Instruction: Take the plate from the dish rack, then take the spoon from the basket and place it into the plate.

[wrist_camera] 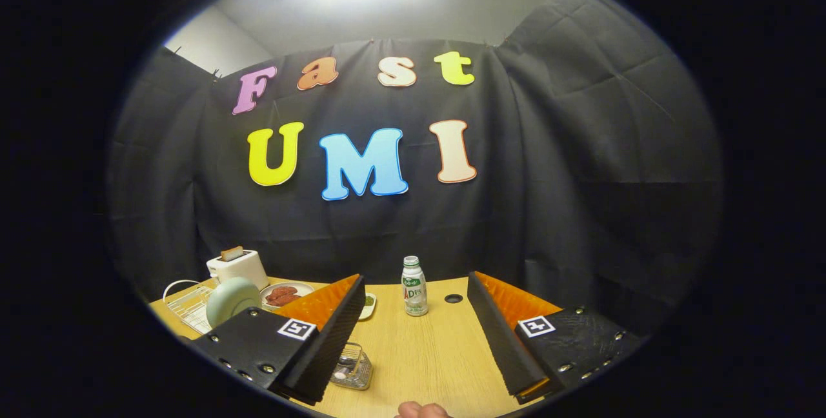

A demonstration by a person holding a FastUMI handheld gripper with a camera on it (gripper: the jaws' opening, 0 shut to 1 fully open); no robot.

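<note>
A pale green plate [231, 300] stands on edge in the white wire dish rack [188, 305], left of my left finger. A small wire basket [352, 367] sits on the wooden table just inside the left finger; what lies in it is hard to make out. My gripper [413, 334] is open and holds nothing, with bare tabletop between its fingers. It hovers above the table, well back from the rack.
A white toaster [237, 267] with a slice of bread stands at the back left, with a plate of reddish food [284, 294] beside it. A small bottle [414, 288] stands ahead between the fingers. A hole [453, 298] is in the table. A fingertip [421, 410] shows near me.
</note>
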